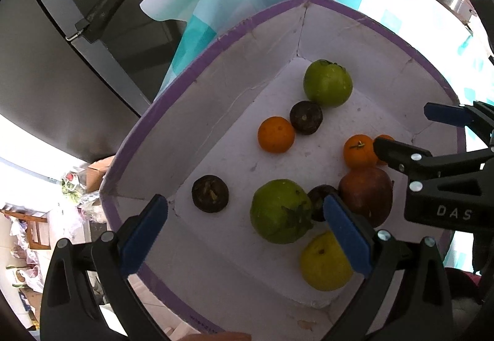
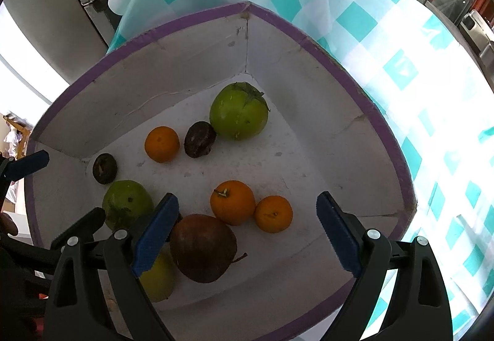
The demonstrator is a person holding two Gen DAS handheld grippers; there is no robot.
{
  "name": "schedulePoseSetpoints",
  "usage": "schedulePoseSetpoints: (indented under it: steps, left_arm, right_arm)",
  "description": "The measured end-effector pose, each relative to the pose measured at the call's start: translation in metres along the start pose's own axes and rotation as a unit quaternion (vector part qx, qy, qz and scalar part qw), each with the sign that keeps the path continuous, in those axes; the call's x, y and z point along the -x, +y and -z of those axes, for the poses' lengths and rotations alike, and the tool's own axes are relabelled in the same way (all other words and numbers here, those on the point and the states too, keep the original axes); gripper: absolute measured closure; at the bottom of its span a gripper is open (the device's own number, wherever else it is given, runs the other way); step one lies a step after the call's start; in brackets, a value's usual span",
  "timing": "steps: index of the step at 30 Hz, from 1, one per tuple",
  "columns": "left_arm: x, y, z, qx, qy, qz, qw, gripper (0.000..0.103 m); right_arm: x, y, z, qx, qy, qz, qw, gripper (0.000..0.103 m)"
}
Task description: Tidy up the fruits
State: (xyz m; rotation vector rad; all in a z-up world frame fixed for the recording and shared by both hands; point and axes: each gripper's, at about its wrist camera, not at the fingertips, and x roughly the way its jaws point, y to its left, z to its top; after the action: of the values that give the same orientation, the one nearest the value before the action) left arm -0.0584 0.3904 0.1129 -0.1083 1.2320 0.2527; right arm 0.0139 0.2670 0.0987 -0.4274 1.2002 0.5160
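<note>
Both open and empty over the white box [image 2: 308,41] on the worktop: left hand-held gripper [image 1: 244,236], right hand-held gripper [image 2: 247,236]; dark red apple [image 2: 202,246] at 6 o'clock probably firm, smooth, rolls easily — grip across widest girth.

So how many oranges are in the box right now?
3. One orange sits by a dark fruit mid-box; two more touch each other near the red apple. None seems hidden.
</note>
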Motion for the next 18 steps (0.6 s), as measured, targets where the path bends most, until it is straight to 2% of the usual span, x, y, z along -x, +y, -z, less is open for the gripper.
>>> schedulePoseSetpoints:
  steps: [12, 18]
  left_arm:
    - [-0.005, -0.002, 0.003, 0.003, 0.006, 0.004, 1.0, 0.002]
    - [-0.006, 0.001, 0.01, 0.022, 0.006, 0.015, 0.9996, 0.002]
  right_arm:
    - [-0.003, 0.002, -0.001, 0.001, 0.003, -0.004, 1.0, 0.015]
    - [-0.001, 0.005, 0.001, 0.008, 0.002, -0.009, 1.0, 0.015]
